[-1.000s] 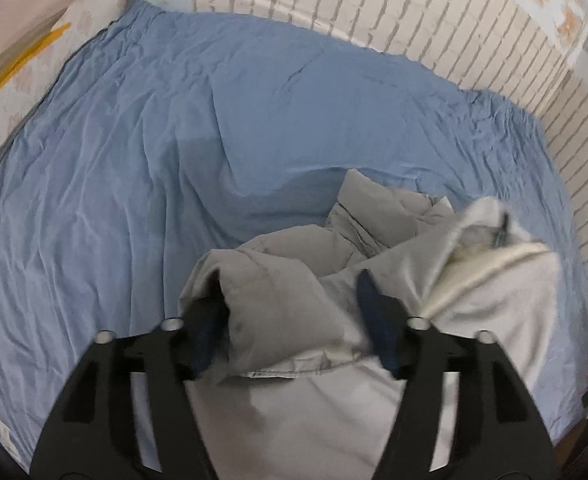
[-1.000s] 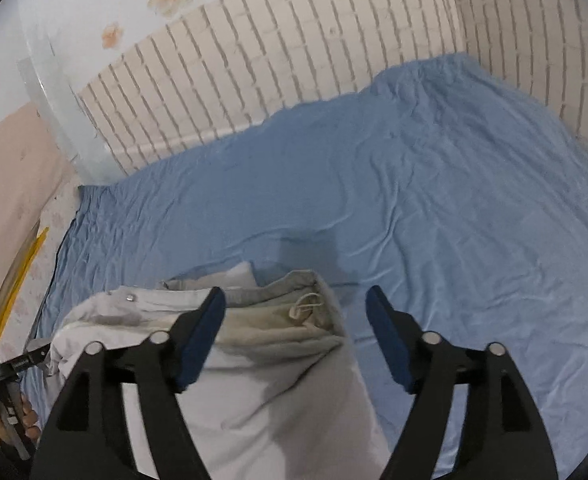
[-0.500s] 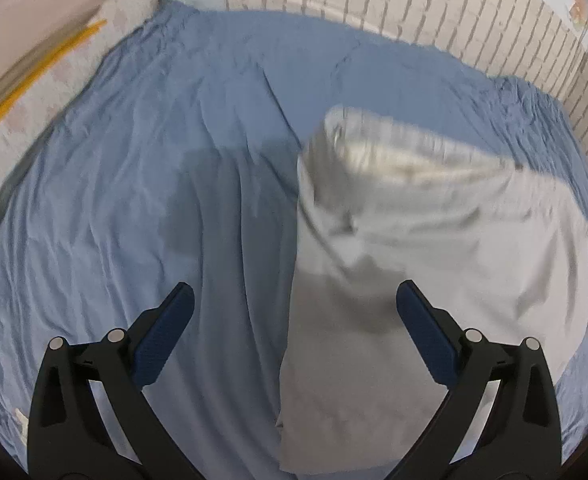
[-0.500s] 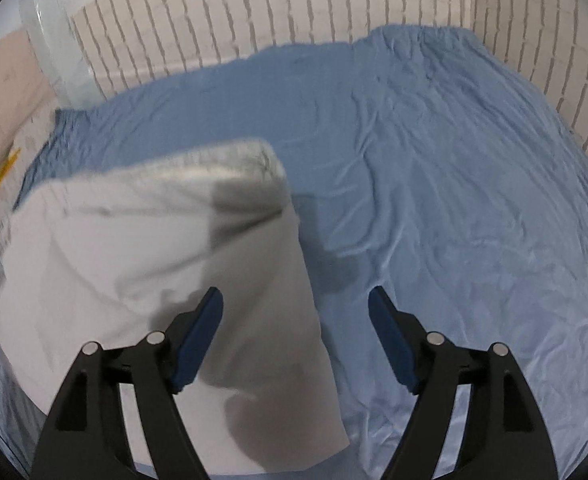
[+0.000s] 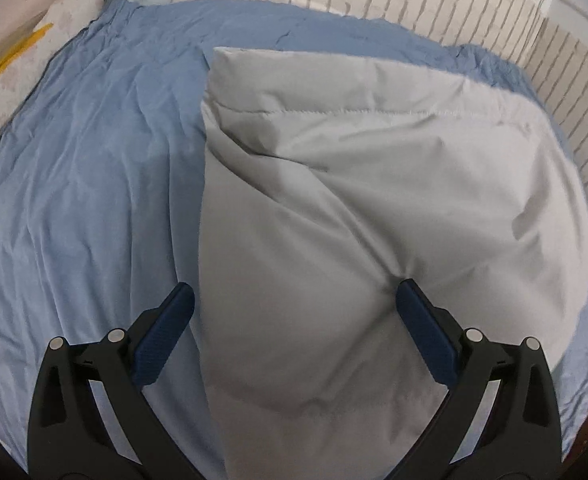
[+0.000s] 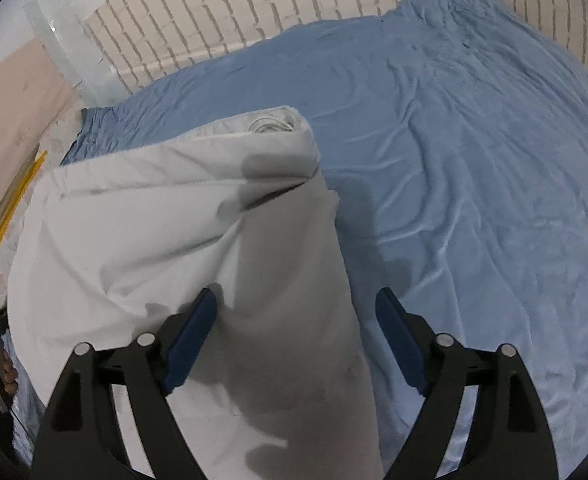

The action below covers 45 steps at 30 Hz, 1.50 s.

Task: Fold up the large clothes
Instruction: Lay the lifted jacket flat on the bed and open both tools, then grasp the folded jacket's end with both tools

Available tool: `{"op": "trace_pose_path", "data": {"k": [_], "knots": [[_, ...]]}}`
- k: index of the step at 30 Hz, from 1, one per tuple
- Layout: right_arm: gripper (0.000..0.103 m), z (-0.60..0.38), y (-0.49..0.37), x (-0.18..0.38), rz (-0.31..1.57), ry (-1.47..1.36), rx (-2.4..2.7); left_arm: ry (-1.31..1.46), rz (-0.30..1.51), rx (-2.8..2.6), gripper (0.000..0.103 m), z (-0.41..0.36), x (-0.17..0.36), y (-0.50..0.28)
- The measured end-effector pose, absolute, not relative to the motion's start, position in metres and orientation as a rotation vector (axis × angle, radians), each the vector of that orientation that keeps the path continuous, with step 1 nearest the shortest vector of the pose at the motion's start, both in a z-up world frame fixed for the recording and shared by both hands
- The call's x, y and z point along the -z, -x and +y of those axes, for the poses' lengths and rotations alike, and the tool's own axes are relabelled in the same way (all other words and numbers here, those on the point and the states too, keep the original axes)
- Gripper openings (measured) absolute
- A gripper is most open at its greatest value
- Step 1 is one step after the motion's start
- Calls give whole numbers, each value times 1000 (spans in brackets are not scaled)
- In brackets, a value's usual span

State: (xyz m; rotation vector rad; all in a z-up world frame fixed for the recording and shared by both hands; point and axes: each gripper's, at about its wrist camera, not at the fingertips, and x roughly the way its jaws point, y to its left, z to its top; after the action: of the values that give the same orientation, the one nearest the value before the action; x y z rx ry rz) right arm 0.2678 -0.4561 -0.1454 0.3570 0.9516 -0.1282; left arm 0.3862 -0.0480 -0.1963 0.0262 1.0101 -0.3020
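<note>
Folded pale grey padded garment lies on wrinkled blue bedsheet; left gripper at six o'clock, jaws closing, pads not pressing it; right gripper jaws opening, straddling the garment's edge, not gripping.

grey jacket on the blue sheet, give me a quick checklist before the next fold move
1. Grey jacket lies on the blue sheet, not hanging from a claw: ok.
2. Left claw free of fabric: ok; its jaws are closing slightly but stand wide, the jacket's left edge lies between the fingers with neither pad pressing it.
3. Right claw free of fabric: ok; jaws opening, the jacket's right edge lies between them ungripped.
4. Jacket flat: not ok, creases run across it and the far end is bunched.
5. Room on the sheet beside the jacket: ok.
6. Sleeves tucked in: cannot tell.
</note>
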Motion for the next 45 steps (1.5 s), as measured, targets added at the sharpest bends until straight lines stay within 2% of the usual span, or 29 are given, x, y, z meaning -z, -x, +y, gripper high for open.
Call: {"op": "trace_pose_path", "data": {"k": [1,2,3,4,5,6,8,9,11,15,19,21,24,25,28,30,31,32,33,34,36,45], "knots": [[76,-450,-269,147,960,-321,128,-21,1010,307,90,-50,196,-387],[64,-445,-270,149,970,-298,123,-14,1014,311,83,-52,195,-388],[59,-441,-271,150,983,-284,112,-21,1016,304,75,-55,196,-386],[49,-436,-272,152,993,-276,106,-41,1009,300,70,-60,194,-384],[41,-433,-272,152,995,-267,103,-62,999,295,60,-64,191,-383],[35,-426,-272,151,994,-236,106,-93,988,287,55,-69,189,-380],[12,-417,-271,146,975,-185,119,-155,953,263,31,-77,180,-374],[10,-414,-269,140,956,-160,129,-169,933,253,23,-80,173,-373],[5,-408,-260,119,877,-111,154,-166,882,248,16,-76,155,-367],[5,-421,-229,61,644,-182,156,-96,744,248,12,-64,110,-353],[5,-406,-227,20,481,-82,201,-78,613,236,12,-70,71,-352],[5,-410,-249,19,492,-72,241,-89,632,210,15,-74,74,-374],[8,-435,-292,53,657,-174,265,-35,794,209,20,-74,111,-425],[8,-444,-311,78,765,-216,274,-50,865,199,22,-74,132,-440],[15,-451,-336,146,1005,-218,304,-115,961,158,35,-73,175,-456],[26,-450,-328,158,1009,-217,310,-104,957,164,42,-68,180,-451],[40,-452,-324,158,1004,-228,312,-95,955,165,45,-65,179,-451],[59,-457,-319,157,1001,-239,325,-81,957,159,57,-57,176,-450],[65,-464,-310,155,999,-254,341,-79,955,143,70,-47,175,-449],[71,-473,-303,152,991,-289,340,-80,947,129,77,-35,174,-445],[75,-485,-287,147,973,-355,319,-74,919,116,85,-23,162,-434],[79,-468,-248,89,886,-277,307,-83,883,112,89,-10,128,-393]]}}
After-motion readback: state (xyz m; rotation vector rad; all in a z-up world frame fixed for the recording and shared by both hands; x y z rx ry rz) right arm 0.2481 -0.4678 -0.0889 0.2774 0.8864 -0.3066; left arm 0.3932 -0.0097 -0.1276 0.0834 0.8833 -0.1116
